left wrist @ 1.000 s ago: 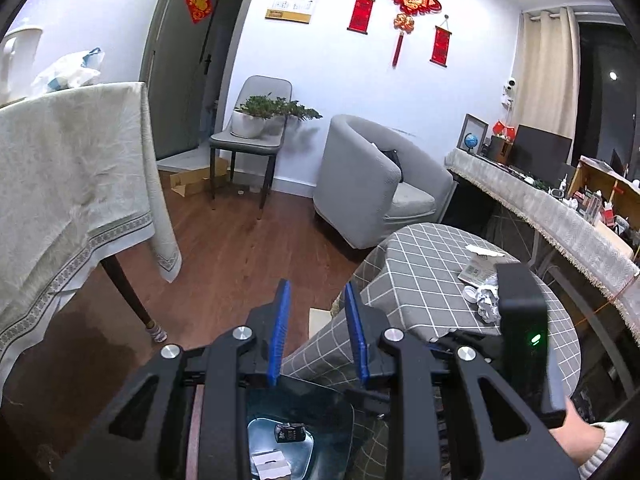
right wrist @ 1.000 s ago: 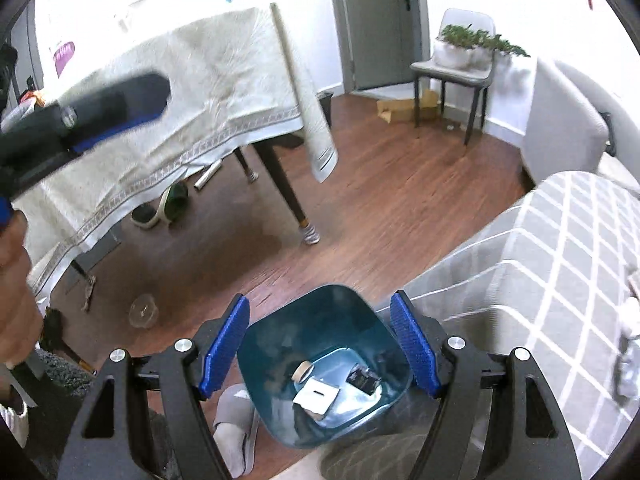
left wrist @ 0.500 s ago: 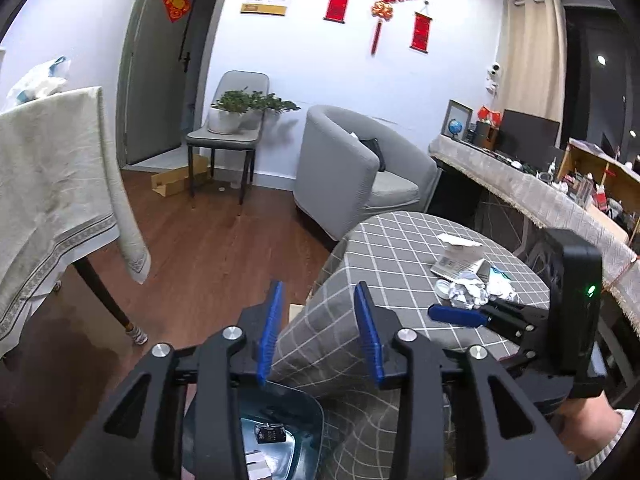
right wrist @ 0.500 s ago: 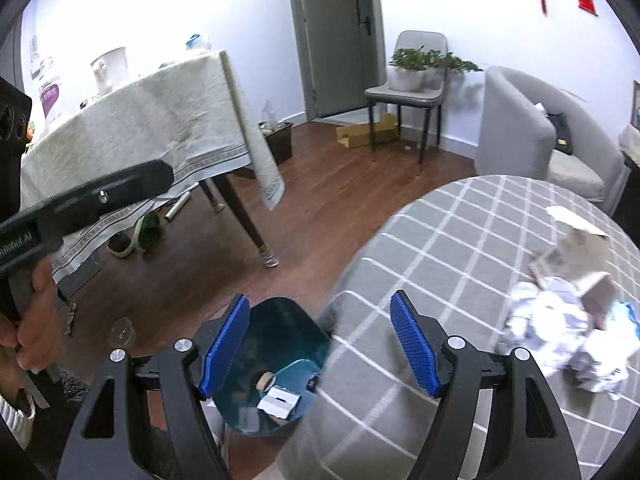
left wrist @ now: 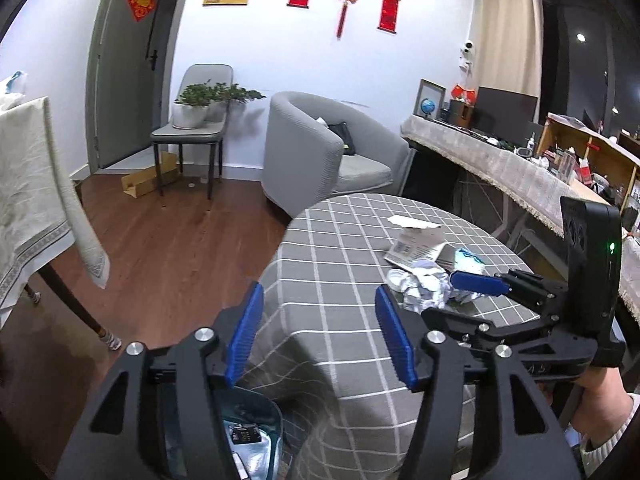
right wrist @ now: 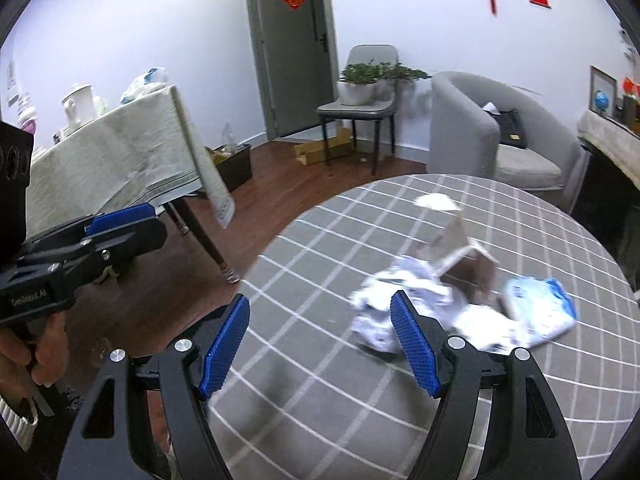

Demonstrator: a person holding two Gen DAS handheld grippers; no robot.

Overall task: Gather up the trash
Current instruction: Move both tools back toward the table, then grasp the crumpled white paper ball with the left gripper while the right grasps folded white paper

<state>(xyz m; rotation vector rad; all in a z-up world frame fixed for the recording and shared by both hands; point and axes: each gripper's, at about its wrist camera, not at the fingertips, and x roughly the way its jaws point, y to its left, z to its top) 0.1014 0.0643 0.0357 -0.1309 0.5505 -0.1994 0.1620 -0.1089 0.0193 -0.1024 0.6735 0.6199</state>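
Note:
A pile of trash lies on the round table with the grey checked cloth (left wrist: 340, 264): crumpled white paper (left wrist: 424, 290), a torn cardboard box (left wrist: 416, 246) and a blue-white packet (right wrist: 538, 306). The crumpled paper (right wrist: 384, 312) and the box (right wrist: 460, 254) also show in the right wrist view. My right gripper (right wrist: 320, 340) is open and empty over the table (right wrist: 320, 248), its right finger close to the paper. My left gripper (left wrist: 320, 338) is open and empty above the table's near edge. A teal bin (left wrist: 248, 436) with trash inside sits on the floor below it.
A table with a beige cloth (right wrist: 120, 160) stands at the left. A grey armchair (left wrist: 320, 152) and a chair holding a potted plant (left wrist: 192, 120) stand at the back. A cluttered counter (left wrist: 520, 168) runs along the right.
Both grippers have swung from over the teal bin toward the round table. The left gripper's jaws have opened wider. The right gripper now reaches over the trash pile.

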